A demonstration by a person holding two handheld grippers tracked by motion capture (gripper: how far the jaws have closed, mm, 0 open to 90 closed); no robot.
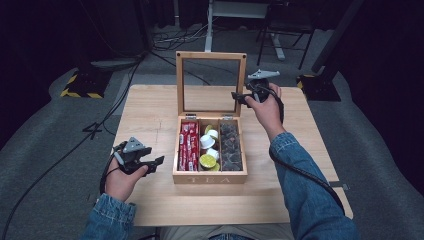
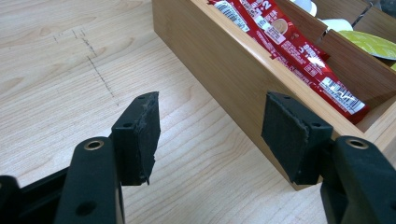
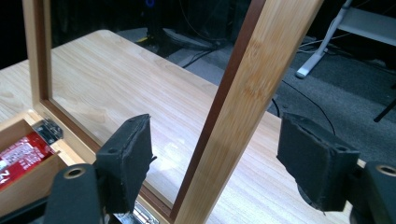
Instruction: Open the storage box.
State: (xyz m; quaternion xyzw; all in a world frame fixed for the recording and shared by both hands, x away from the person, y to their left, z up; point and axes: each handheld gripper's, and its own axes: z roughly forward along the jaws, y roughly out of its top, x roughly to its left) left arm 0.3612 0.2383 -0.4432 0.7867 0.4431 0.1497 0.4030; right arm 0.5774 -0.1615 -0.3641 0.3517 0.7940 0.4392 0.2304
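Right tool held wide apart astride upright lid frame of tea box, likely for closing. Left tool parted, parked on bench beside box wall.

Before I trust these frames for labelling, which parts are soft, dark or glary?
High view: table well lit, surroundings nearly black. Right gripper view: lid frame slightly blurred, faint glare on the tabletop behind it. Left gripper view: red packets sharp, box wall clear.
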